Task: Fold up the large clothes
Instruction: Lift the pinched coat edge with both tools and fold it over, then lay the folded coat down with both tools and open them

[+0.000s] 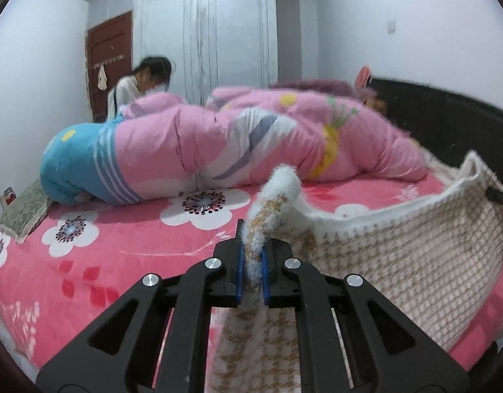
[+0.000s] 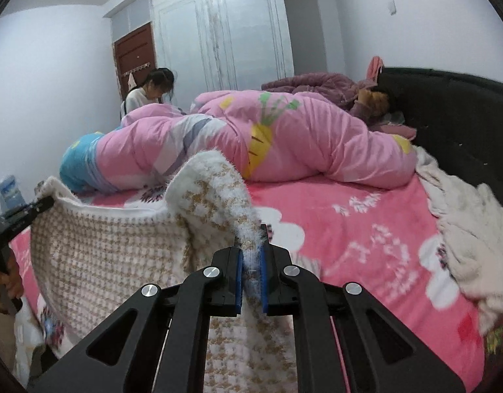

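I see bed (image 2: 366, 229), pink floral cover; pink quilt (image 2: 300, 144) bunched across far side, white knit (image 2: 464, 229) heaped right, near headboard (image 2: 448, 114).

A bedroom in a home. A wide bed with a bright pink fleece sheet printed with white flowers (image 1: 97, 255) fills most of the room, backed by a black padded headboard (image 2: 448, 111). A puffy pink quilt with carrot and blue patches (image 2: 284, 144) lies heaped across it, with a rumpled cream blanket (image 2: 474, 229) near the headboard. Behind stand a tall white panelled wardrobe (image 1: 212, 29), a dark brown wooden door (image 1: 108, 62) and plain white walls. A person in a white top (image 2: 143, 95) sits at the far side.
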Action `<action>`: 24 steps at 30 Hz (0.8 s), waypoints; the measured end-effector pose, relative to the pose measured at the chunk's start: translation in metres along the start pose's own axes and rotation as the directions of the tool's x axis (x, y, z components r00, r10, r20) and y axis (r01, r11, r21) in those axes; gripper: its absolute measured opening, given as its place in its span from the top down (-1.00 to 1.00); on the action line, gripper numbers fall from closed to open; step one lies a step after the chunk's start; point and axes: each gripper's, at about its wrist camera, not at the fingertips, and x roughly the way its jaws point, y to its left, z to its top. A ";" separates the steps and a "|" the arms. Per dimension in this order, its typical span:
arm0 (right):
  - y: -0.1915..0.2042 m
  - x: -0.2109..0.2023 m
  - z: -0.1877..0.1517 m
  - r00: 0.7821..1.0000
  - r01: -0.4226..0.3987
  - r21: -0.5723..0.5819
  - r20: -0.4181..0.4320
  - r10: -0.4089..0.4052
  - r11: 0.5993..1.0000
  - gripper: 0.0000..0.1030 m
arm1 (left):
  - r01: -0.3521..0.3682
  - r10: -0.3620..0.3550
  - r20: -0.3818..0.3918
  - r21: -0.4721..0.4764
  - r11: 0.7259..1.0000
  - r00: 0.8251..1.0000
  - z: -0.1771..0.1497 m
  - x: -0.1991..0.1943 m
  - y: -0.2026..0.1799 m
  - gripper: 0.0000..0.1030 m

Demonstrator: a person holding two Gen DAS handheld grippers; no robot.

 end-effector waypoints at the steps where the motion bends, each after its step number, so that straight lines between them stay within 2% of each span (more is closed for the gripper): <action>1: -0.007 0.020 0.006 1.000 -0.007 0.021 -0.021 0.007 1.000 0.84 | 0.000 -0.001 -0.031 -0.012 1.000 1.000 0.004 0.024 0.005 0.85; 4: -0.025 0.082 0.004 0.995 0.005 0.061 -0.105 0.001 0.998 0.84 | -0.006 0.004 -0.137 -0.021 1.000 0.991 0.001 0.093 0.012 0.84; 6: -0.039 0.132 -0.010 0.978 0.043 0.080 -0.206 -0.025 0.996 0.84 | -0.014 0.007 -0.233 -0.026 1.000 0.972 -0.015 0.134 0.014 0.74; 7: -0.045 0.154 -0.021 0.962 0.051 0.085 -0.270 -0.026 0.995 0.82 | -0.031 0.023 -0.310 -0.023 0.999 0.951 -0.030 0.161 0.016 0.61; 8: -0.050 0.170 -0.029 0.947 0.057 0.089 -0.321 -0.025 0.994 0.69 | -0.048 0.039 -0.348 -0.016 0.999 0.937 -0.039 0.173 0.017 0.53; 9: -0.057 0.189 -0.041 0.921 0.079 0.098 -0.389 -0.035 0.992 0.58 | -0.082 0.073 -0.380 -0.006 0.997 0.922 -0.048 0.184 0.020 0.44; 10: -0.063 0.195 -0.048 0.906 0.094 0.112 -0.422 -0.038 0.989 0.42 | -0.131 0.116 -0.404 -0.009 0.991 0.907 -0.056 0.190 0.028 0.34; 11: -0.067 0.193 -0.050 0.909 0.081 0.140 -0.416 -0.016 0.987 0.40 | -0.132 0.104 -0.398 -0.045 0.990 0.911 -0.058 0.186 0.036 0.28; 13: -0.070 0.168 -0.044 0.936 0.088 0.169 -0.351 -0.024 0.982 0.34 | -0.107 0.056 -0.335 -0.135 0.985 0.941 -0.052 0.166 0.051 0.16; 14: -0.067 0.149 -0.037 0.959 0.074 0.179 -0.282 -0.021 0.981 0.24 | -0.072 0.019 -0.290 -0.172 0.982 0.957 -0.046 0.152 0.055 0.12; 15: -0.065 0.141 -0.032 0.970 0.046 0.187 -0.244 0.001 0.981 0.14 | -0.023 -0.030 -0.260 -0.201 0.979 0.965 -0.040 0.143 0.055 0.09; 16: -0.058 0.134 -0.024 0.979 -0.004 0.194 -0.200 0.044 0.981 0.03 | 0.028 -0.084 -0.252 -0.216 0.976 0.964 -0.035 0.139 0.052 0.08; 17: -0.050 0.133 -0.019 0.979 -0.042 0.191 -0.188 0.078 0.981 0.03 | 0.076 -0.134 -0.262 -0.221 0.972 0.956 -0.030 0.141 0.044 0.08; 18: -0.040 0.141 -0.013 0.972 -0.083 0.183 -0.203 0.120 0.980 0.03 | 0.110 -0.171 -0.277 -0.222 0.969 0.945 -0.027 0.147 0.037 0.07; 19: -0.027 0.159 -0.011 0.954 -0.128 0.179 -0.247 0.170 0.976 0.03 | 0.156 -0.224 -0.317 -0.225 0.962 0.922 -0.027 0.158 0.024 -0.01; 21: -0.018 0.193 -0.018 0.915 -0.170 0.214 -0.329 0.235 0.962 0.03 | 0.151 -0.226 -0.387 -0.214 0.965 0.894 -0.036 0.183 0.006 -0.08; 23: -0.030 0.217 -0.030 0.888 -0.156 0.293 -0.378 0.264 0.943 0.03 | 0.069 -0.156 -0.420 -0.215 0.974 0.894 -0.048 0.204 0.007 -0.18; 24: -0.045 0.223 -0.034 0.890 -0.142 0.349 -0.364 0.273 0.926 0.03 | 0.032 -0.129 -0.425 -0.229 0.973 0.896 -0.052 0.210 0.015 -0.19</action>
